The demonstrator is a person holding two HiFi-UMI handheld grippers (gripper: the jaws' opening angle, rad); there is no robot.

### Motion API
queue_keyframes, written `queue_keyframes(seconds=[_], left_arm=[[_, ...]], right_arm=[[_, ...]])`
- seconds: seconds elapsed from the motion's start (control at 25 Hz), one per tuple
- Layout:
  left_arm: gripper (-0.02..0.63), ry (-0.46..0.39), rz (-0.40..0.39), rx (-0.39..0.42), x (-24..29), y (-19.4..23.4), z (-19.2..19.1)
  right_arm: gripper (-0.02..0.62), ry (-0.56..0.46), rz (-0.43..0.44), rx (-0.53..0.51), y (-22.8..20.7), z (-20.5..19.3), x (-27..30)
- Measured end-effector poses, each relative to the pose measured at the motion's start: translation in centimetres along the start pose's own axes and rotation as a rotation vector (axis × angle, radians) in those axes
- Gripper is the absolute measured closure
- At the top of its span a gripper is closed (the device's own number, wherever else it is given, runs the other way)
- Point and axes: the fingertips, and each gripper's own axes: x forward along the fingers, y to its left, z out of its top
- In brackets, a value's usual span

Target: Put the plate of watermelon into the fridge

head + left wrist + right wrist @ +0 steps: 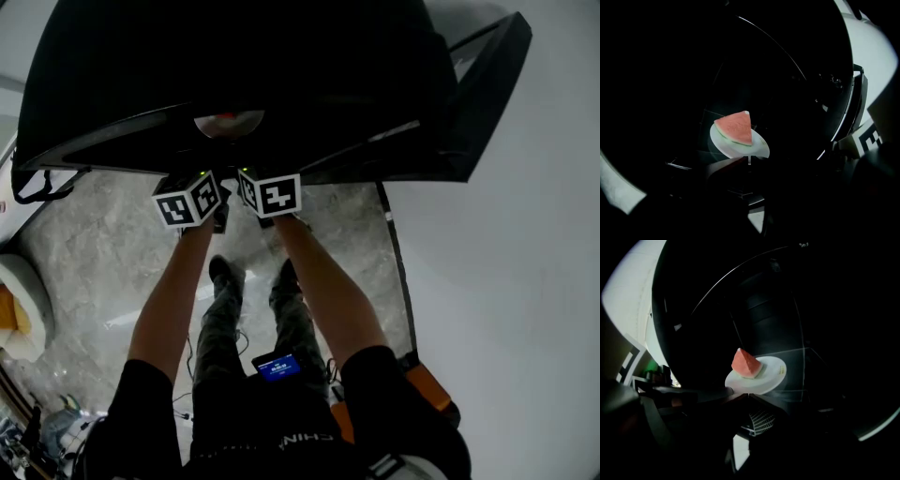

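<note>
While both forearms (309, 281) are stretched forward, the left gripper (747, 159) and the right gripper (740, 393) are held side by side at the dark mouth of the fridge (281, 75). Each gripper's jaws are drawn together onto the near rim of the plate (758, 149), so the plate is pinched at two neighbouring spots. It is carried inside the fridge, just above or on what is taken to be a glass shelf (801, 376); contact with that shelf cannot be made out in the dark.

The placing step is judged to be in hand, with the task close to its end. Next, the plate would have to be lowered flat until its weight is borne by the shelf. Both pairs of jaws would then be opened together and drawn straight back, so that the rim is not dragged or tipped.

The watermelon (736, 129) is seated on the plate's middle. Its green rind edge is turned toward the grippers and its pointed end is directed away, deeper into the fridge, so its long axis is judged to run near to far.
</note>
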Motion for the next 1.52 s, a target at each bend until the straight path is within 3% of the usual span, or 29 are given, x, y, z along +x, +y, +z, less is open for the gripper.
queue_keyframes(seconds=[0.24, 0.44, 0.68, 0.84, 1.0, 1.2, 1.4, 1.52], left_arm=[[0.584, -0.019, -0.021, -0.051, 1.5, -0.2, 1.2], [0.584, -0.021, -0.066, -0.046, 1.6, -0.4, 1.3], [0.586, -0.050, -0.190, 0.084, -2.2, -3.2, 1.8], [0.588, -0.086, -0.313, 0.097, -7.1, -8.2, 2.5], [0.588, -0.135, -0.402, 0.139, -11.6, -12.7, 4.7], [0.588, -0.062, -0.422, 0.270, -17.2, -17.6, 3.0], [0.586, -0.114, -0.376, 0.298, -19.5, -19.6, 3.6], [0.583, -0.098, -0.362, 0.357, -20.3, -20.5, 3.7]], right_arm=[[0.578, 0.020, -0.040, -0.031, -0.8, 1.7, 1.2], [0.578, 0.014, -0.031, -0.008, -1.0, 2.3, 1.0], [0.578, -0.022, 0.046, 0.047, 0.9, 2.4, -2.9], [0.578, -0.006, 0.113, 0.032, 4.0, 2.4, -8.1], [0.578, -0.042, 0.128, -0.014, 6.2, 4.4, -13.5], [0.580, -0.068, 0.101, -0.041, 8.8, 5.3, -20.5], [0.580, -0.092, 0.117, -0.148, 10.2, 6.7, -23.1], [0.578, -0.108, 0.139, -0.161, 10.5, 6.9, -24.2]])
